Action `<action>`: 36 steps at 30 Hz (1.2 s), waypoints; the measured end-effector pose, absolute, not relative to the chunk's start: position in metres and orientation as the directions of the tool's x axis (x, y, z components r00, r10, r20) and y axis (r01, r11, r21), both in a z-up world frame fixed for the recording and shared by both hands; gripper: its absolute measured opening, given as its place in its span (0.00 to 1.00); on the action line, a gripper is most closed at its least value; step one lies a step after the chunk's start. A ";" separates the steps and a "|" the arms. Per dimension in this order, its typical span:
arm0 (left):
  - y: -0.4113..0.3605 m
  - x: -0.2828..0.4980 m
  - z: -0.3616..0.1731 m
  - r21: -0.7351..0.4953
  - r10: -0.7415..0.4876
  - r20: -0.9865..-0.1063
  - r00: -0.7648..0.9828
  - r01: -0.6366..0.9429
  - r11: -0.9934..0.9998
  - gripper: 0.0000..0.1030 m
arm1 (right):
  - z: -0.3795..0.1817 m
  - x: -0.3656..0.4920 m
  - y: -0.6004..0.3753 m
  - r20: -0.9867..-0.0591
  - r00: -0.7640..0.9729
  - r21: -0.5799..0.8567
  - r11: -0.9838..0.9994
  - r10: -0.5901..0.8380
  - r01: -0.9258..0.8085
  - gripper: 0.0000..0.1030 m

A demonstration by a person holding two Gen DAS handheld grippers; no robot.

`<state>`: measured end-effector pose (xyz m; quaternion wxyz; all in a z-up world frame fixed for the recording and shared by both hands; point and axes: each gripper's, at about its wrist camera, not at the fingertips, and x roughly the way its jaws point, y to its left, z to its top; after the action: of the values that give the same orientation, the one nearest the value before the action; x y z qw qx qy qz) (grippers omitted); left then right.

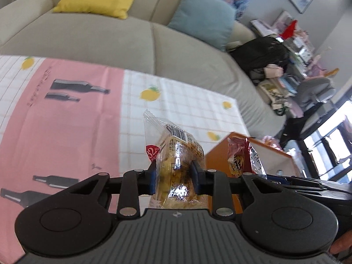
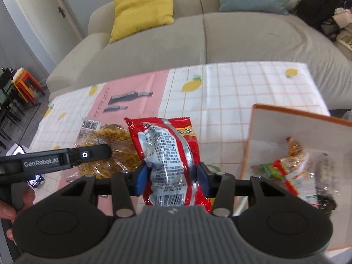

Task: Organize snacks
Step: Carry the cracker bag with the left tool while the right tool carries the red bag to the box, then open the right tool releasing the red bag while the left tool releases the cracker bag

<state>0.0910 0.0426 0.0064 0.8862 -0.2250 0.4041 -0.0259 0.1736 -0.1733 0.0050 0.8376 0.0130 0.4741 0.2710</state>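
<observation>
My left gripper is shut on a clear packet of yellow snack, which stands upright between the blue pads above the tablecloth. My right gripper is shut on a red and silver snack packet, also lifted off the table. From the right wrist view, the left gripper's finger reaches in from the left with the yellow packet at its tip. The red packet shows to the right in the left wrist view. An orange-rimmed white box lies at the right with several snack packets inside.
A pink and white checked tablecloth with bottle and lemon prints covers the table. A beige sofa with yellow and blue cushions runs along the far edge. A person's hand holds the left gripper's handle. The box's orange wall is right of the left gripper.
</observation>
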 end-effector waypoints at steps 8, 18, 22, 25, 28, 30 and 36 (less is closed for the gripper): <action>-0.010 0.102 0.036 -0.442 -0.321 -0.660 0.679 -0.005 0.897 0.32 | 0.032 0.165 -0.231 -0.777 0.478 0.226 0.891 0.409 -0.395 0.45; -0.094 0.130 0.036 -0.447 -0.442 -0.670 0.596 0.151 0.882 0.31 | 0.023 0.167 -0.297 -0.814 0.517 0.112 0.945 0.265 -0.307 0.44; -0.120 0.142 0.025 -0.450 -0.472 -0.693 0.545 0.185 0.874 0.31 | 0.013 0.174 -0.323 -0.832 0.513 0.083 0.962 0.211 -0.260 0.43; -0.138 0.150 0.015 -0.441 -0.482 -0.712 0.510 0.210 0.873 0.31 | 0.003 0.183 -0.338 -0.848 0.503 0.054 0.972 0.166 -0.229 0.43; -0.154 0.162 0.006 -0.420 -0.478 -0.733 0.483 0.231 0.878 0.30 | -0.009 0.190 -0.350 -0.864 0.485 0.031 0.977 0.132 -0.211 0.43; -0.164 0.170 -0.002 -0.417 -0.480 -0.746 0.462 0.238 0.877 0.30 | -0.018 0.195 -0.355 -0.873 0.478 0.000 0.978 0.101 -0.208 0.42; -0.186 0.190 -0.029 -0.402 -0.473 -0.775 0.418 0.252 0.880 0.30 | -0.045 0.213 -0.362 -0.895 0.444 -0.049 0.980 0.043 -0.194 0.39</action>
<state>0.1896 -0.1864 -0.0293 0.8346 -0.1121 0.4936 -0.2173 0.2131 -0.3621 -0.0446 0.8465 -0.0723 0.5227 0.0698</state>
